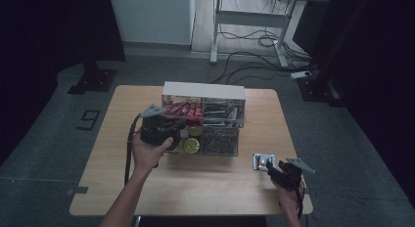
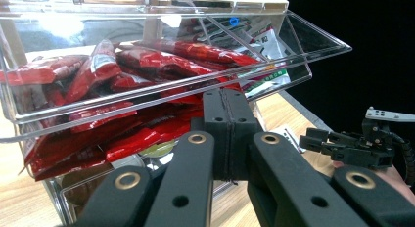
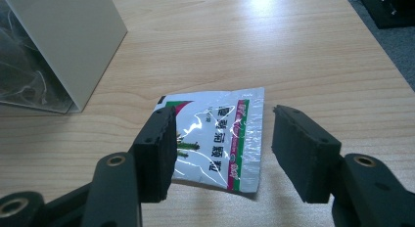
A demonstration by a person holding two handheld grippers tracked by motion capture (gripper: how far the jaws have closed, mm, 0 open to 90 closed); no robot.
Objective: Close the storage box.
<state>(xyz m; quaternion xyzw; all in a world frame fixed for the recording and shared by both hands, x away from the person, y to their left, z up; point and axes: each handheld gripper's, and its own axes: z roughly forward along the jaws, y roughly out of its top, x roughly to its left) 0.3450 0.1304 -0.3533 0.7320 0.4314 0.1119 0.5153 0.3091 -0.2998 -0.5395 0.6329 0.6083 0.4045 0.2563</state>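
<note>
Shut left hand-held gripper (image 2: 226, 134), right hand-held gripper (image 3: 222, 153) open over sachet (image 3: 215, 139)

clear glossy plastic organizer (image 2: 313, 46); shiny red foil packets (image 2: 147, 60); glossy sachet (image 3: 215, 139); matt wood-grain table (image 3: 293, 51).

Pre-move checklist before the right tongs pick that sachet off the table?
1. Right tongs open: ok.
2. Sachet between the jaws: ok, lying flat on the table.
3. Pads touching the sachet: cannot tell.
4. Left tongs shut at the clear flap of the organiser: ok.
5. Flap tilted open over the red packets: ok.
</note>
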